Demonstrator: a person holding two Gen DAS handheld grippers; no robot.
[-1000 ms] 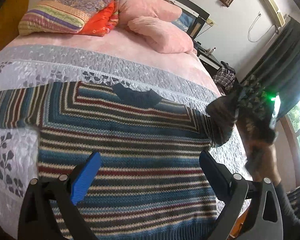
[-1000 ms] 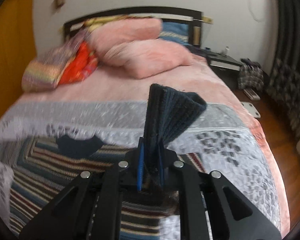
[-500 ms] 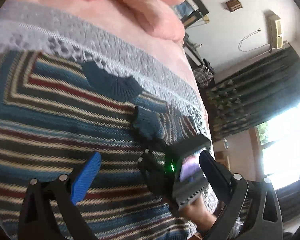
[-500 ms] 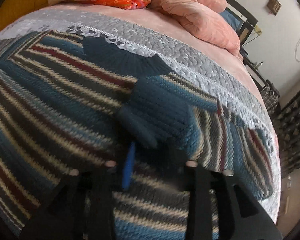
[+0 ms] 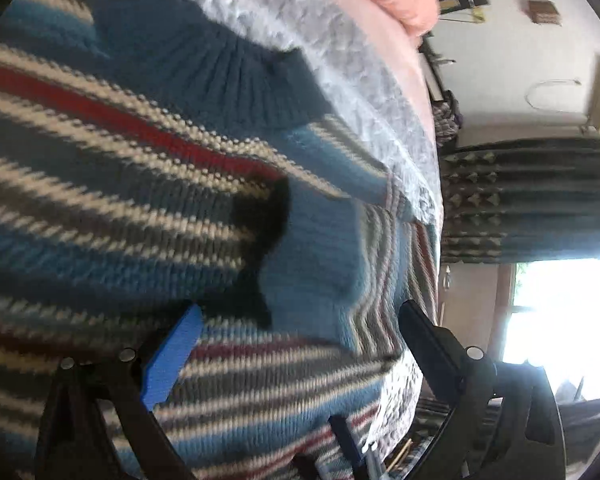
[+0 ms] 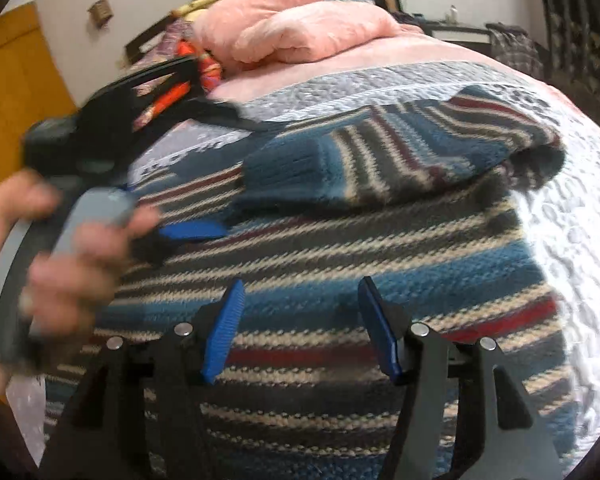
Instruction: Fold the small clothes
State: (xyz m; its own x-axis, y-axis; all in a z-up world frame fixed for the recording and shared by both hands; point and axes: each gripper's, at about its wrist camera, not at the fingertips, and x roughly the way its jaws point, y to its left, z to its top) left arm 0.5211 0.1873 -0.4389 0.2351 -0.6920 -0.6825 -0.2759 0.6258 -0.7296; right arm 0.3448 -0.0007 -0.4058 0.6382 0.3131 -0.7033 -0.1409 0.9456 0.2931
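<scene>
A striped knit sweater (image 6: 340, 256) in blue, cream, grey and red lies flat on the bed. Its right sleeve (image 6: 400, 160) is folded across the chest, with the blue cuff (image 5: 312, 264) just below the dark collar (image 5: 220, 72). My right gripper (image 6: 302, 320) hovers open over the sweater's body, with nothing between its blue pads. My left gripper (image 5: 300, 340) is open too, low over the cloth with the cuff just ahead of its fingertips. In the right wrist view a hand (image 6: 60, 272) holds the left gripper (image 6: 224, 178) beside the cuff.
A grey quilted bedspread (image 6: 580, 240) lies under the sweater. Pink pillows (image 6: 320, 32) and a bright folded quilt (image 6: 180, 92) sit at the headboard. Dark curtains (image 5: 520, 200) and a bright window (image 5: 560, 312) are past the bed's right edge.
The right gripper carried the sleeve cuff over onto the sweater's chest, let it go and drew back open. The left gripper swung in close toward the cuff.
</scene>
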